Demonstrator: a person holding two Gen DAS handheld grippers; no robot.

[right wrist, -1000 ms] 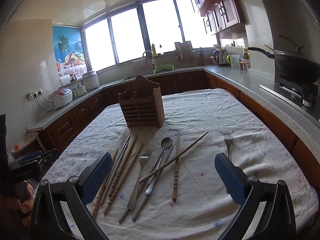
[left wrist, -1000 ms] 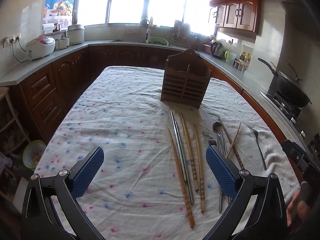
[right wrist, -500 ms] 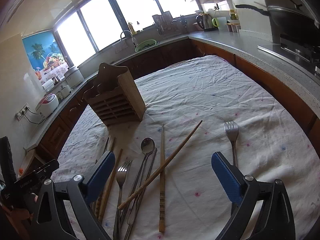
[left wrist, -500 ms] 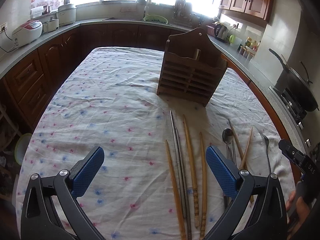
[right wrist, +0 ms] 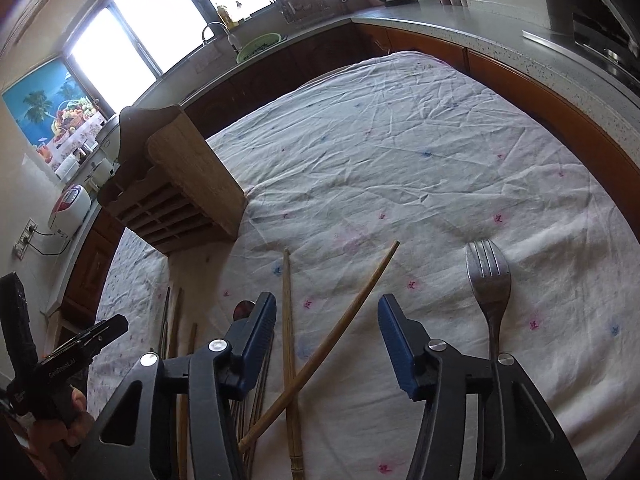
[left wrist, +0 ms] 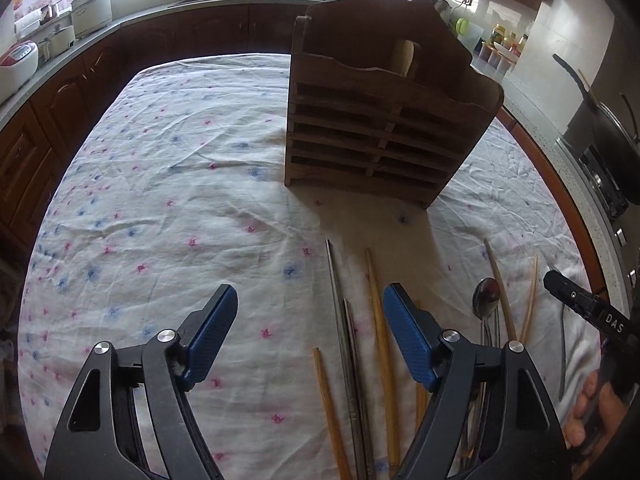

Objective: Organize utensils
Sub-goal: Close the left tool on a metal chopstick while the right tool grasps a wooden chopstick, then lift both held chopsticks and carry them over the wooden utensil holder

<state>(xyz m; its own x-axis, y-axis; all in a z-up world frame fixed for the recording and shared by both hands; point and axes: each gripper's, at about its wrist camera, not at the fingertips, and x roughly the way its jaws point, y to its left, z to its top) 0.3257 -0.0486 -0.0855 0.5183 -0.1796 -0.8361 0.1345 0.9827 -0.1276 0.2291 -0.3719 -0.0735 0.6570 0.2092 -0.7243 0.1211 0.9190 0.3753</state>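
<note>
A slatted wooden utensil holder (left wrist: 384, 120) stands on the flowered tablecloth; it also shows in the right wrist view (right wrist: 180, 184). Metal chopsticks (left wrist: 344, 336), wooden chopsticks (left wrist: 380, 332) and a spoon (left wrist: 486, 300) lie in front of it. My left gripper (left wrist: 310, 340) is open and empty, low over the cloth just left of the chopsticks. My right gripper (right wrist: 326, 344) is open and empty, low over two crossed wooden chopsticks (right wrist: 340, 332) that lie between its fingers. A metal fork (right wrist: 488, 280) lies to its right.
The cloth-covered table (left wrist: 160, 184) is ringed by dark cabinets and a grey counter (right wrist: 500, 40). A wok on a stove (left wrist: 608, 136) is at the right. A rice cooker (right wrist: 70, 208) stands on the left counter. The right gripper's body (left wrist: 580, 304) shows at the left view's right edge.
Both grippers have moved forward and down toward the table. The holder and utensils now loom larger. Both jaws have narrowed somewhat but stay open.
</note>
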